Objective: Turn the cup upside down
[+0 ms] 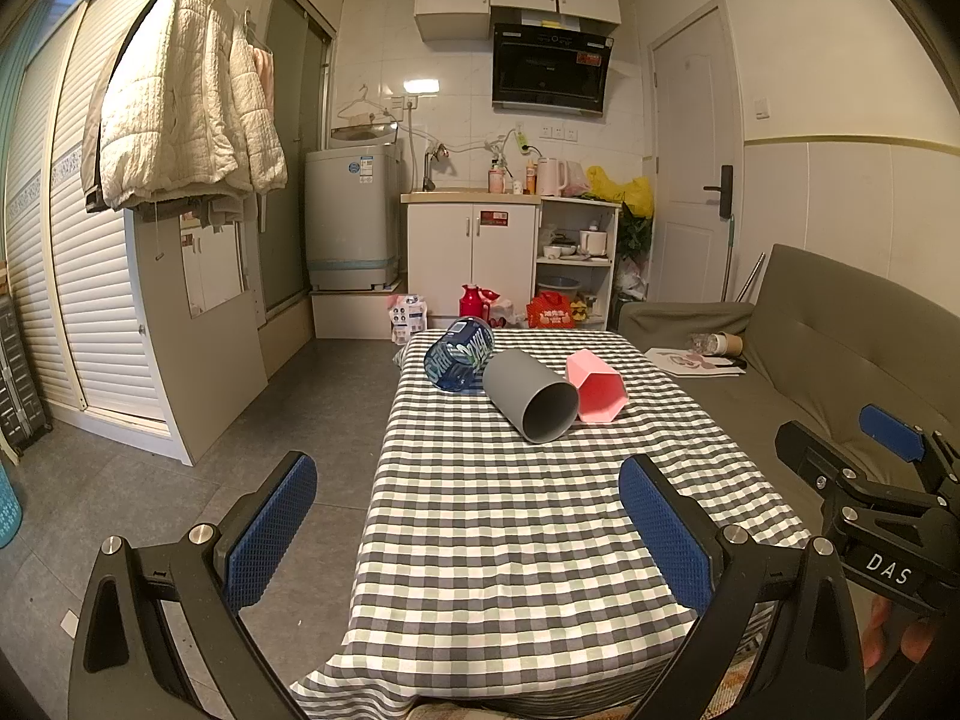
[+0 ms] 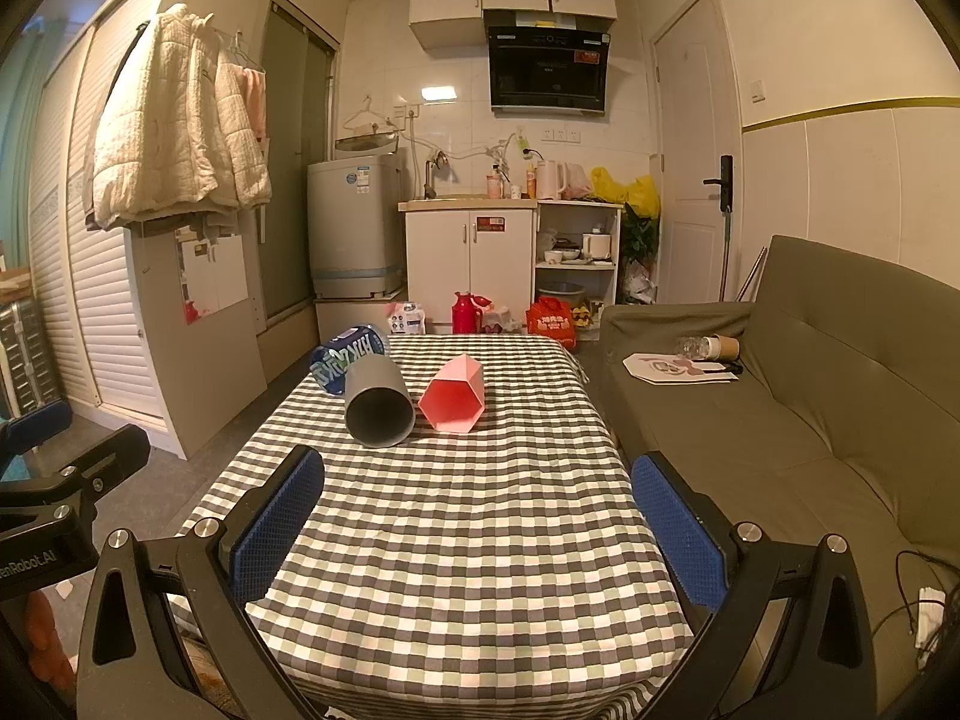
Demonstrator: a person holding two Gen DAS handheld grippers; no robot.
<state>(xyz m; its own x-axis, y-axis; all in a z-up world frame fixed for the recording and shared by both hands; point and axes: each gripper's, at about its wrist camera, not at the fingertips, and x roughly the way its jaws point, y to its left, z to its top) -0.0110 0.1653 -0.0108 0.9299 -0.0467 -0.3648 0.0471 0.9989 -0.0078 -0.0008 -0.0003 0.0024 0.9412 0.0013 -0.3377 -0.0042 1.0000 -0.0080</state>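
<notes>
Checked grey, green and white cloth covers the desk (image 1: 516, 540) in the left wrist view. The left tongs (image 1: 468, 531) are spread wide apart with nothing between them, low over the near end of the desk. Well ahead of them, three cups lie on their sides in a row: a dark blue printed cup (image 1: 457, 357) furthest left, a grey cup (image 1: 529, 394) in the middle with its mouth toward the tongs, and a pink hexagonal cup (image 1: 595, 387) just right of it, apparently touching it. The right tongs (image 1: 864, 450) show at the right edge, over a grey-green sofa (image 1: 840, 360).

From the right wrist view, the right tongs (image 2: 480, 525) also stand wide apart, holding nothing. Ahead and slightly left lie the grey cup (image 2: 379, 405) and the pink hexagonal cup (image 2: 453, 396), mouths facing the tongs; the dark blue printed cup (image 2: 345, 357) sits behind the grey one.
</notes>
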